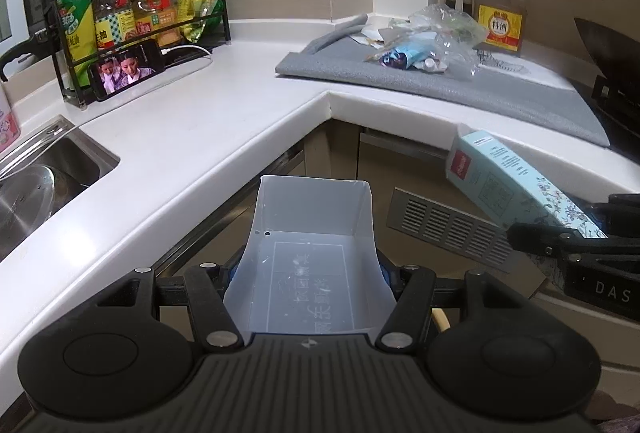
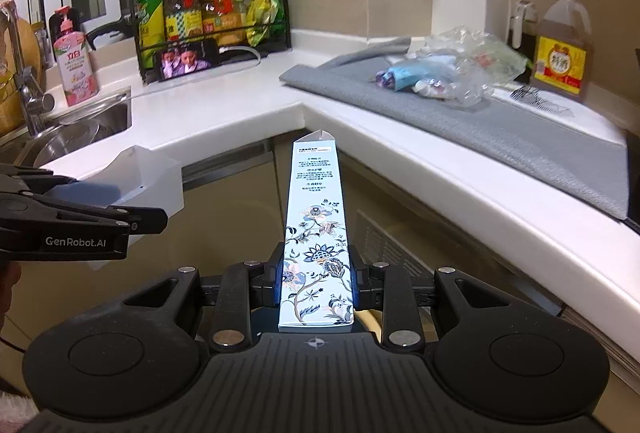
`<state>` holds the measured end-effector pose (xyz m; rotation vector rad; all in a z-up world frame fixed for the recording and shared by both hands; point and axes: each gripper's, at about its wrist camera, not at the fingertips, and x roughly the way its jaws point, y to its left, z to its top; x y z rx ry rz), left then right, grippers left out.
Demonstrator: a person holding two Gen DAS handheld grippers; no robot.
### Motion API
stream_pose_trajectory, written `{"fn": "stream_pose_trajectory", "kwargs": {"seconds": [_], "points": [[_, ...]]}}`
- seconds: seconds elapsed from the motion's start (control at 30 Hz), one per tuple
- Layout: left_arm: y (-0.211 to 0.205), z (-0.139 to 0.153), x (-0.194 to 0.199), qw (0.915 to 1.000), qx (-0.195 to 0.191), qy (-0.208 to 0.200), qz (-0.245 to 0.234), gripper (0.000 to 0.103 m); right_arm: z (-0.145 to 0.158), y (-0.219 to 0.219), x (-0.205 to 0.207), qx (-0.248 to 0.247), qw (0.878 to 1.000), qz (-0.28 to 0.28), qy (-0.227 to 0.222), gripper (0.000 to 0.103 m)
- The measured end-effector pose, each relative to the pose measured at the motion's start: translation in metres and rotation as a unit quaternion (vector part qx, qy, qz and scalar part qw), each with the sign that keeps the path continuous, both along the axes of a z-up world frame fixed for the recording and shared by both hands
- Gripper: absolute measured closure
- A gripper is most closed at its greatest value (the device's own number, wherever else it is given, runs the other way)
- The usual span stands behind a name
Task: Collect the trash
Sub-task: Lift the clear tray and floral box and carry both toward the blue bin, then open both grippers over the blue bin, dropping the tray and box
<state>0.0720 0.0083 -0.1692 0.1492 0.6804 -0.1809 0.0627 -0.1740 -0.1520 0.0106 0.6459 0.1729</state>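
My left gripper (image 1: 310, 275) is shut on a white translucent plastic bin (image 1: 308, 217), held open-side up in front of the corner cabinet, and nothing shows inside it. My right gripper (image 2: 316, 283) is shut on a long light-blue carton with a flower print (image 2: 316, 209). In the left wrist view the carton (image 1: 500, 181) hangs to the right of the bin, tilted, a little apart from it. In the right wrist view the bin (image 2: 152, 173) sits at the left, below the counter edge. A pile of crumpled plastic and wrappers (image 1: 432, 41) lies on a grey mat (image 1: 500, 97).
An L-shaped white counter (image 1: 224, 121) wraps the corner. A steel sink (image 1: 48, 185) with a pot lies at the left. A black rack of bottles (image 1: 132, 5) and a phone playing video (image 1: 128, 71) stand behind it. A cooking-wine jug (image 1: 500, 13) and dark wok (image 1: 608, 49) are at the right.
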Motion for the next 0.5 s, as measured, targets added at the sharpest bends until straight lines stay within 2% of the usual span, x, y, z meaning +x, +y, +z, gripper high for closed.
{"fn": "stream_pose_trajectory", "kwargs": {"seconds": [0.3,0.5], "points": [[0.002,-0.035,0.027,0.9978,-0.001,0.066,-0.002,0.038,-0.038,-0.004,0.034,0.026,0.995,0.012,0.095,0.072],[-0.006,-0.064,0.044,0.9944,0.016,0.103,-0.013,0.038,-0.073,-0.006,0.054,0.034,0.987,0.008,0.157,0.072]]}}
